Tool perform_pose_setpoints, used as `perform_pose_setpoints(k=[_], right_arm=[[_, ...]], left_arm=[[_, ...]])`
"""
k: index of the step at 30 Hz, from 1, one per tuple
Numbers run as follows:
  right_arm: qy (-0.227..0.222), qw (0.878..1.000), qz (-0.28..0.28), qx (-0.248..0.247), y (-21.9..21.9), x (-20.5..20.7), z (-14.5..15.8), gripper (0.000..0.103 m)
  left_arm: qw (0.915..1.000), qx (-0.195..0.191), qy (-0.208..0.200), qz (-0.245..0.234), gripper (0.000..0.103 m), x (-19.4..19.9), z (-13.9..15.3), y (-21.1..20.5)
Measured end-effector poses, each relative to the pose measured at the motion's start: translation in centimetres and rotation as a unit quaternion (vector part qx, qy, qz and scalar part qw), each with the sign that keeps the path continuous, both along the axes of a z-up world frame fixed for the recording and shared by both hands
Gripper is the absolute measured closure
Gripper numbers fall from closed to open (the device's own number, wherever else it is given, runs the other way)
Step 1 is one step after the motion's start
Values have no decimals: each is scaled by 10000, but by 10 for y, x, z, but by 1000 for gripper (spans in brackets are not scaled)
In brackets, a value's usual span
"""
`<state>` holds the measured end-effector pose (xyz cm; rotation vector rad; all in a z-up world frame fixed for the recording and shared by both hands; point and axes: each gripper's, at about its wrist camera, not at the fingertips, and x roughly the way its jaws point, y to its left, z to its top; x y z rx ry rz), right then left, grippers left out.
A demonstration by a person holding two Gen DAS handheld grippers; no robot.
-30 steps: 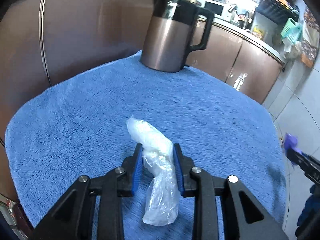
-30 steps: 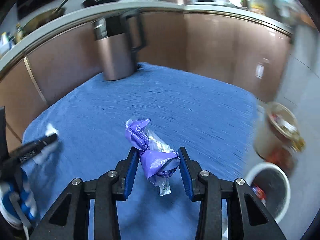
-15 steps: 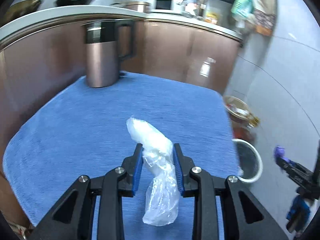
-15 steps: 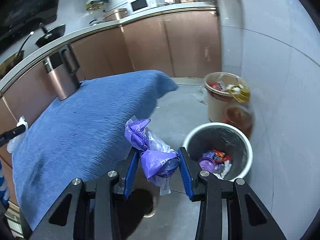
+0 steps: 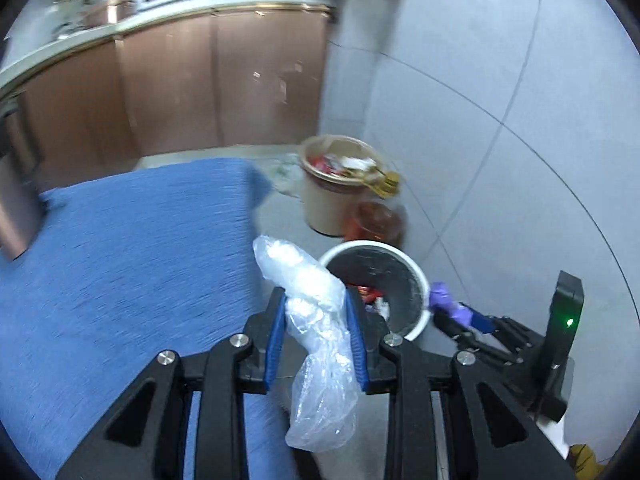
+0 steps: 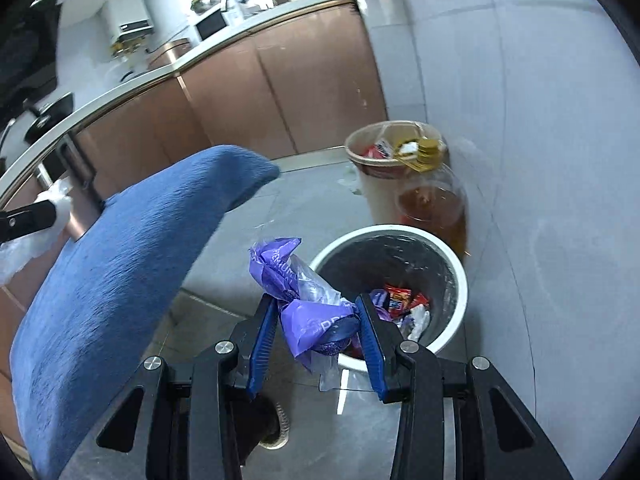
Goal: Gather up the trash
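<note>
- Gripping one crumpled clear plastic bag between its two blue pads, your left gripper was closed on it; the bag stuck up above the fingers and hung below them.
- Your left gripper was at the right edge of the one blue towel, and the bag overlapped the left rim of the white bin in that view.
- Your right gripper was closed on one purple wrapper, with a clear strip of plastic trailing from it; the wrapper sat pinched between the two blue pads.
- In the right view, the wrapper was at the near left rim of the white bin; whether it was over the opening or just short of it, you could not tell.
- You had two bins on the grey floor: the white one with a dark liner and several bits of red, purple and white trash inside, and one beige bin behind it, full to the top.
- One amber plastic jug stood touching the beige bin, between it and the white bin.
- From the left view, your right gripper showed just beyond the white bin's right rim, a purple scrap at its tip.
- Brown cabinets ran behind, with one microwave on the counter.
</note>
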<state>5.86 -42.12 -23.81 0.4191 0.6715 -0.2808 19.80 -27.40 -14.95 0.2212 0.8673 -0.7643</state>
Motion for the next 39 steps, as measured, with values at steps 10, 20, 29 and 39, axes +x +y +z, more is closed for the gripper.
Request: perform_pose_setpoints(k=[10,20,29,39], right_arm=[[204,9991,-347,143,-51,43,-16,65],[358,9976,-579,-95,-66,47,-16,50],[311,9965,-740,-219,-50,28,5,42],[-495,9917,-353,-1135,21,21,101,12]], left_arm=[[9977,-70,613,-279,73,47,-32,-99],[9965,-388,608,-417,49,52,-19,-115],[9988,-486,-42,80,49,32,15,-68],[9786,-355,-1558,1295,38,-3,79,39]])
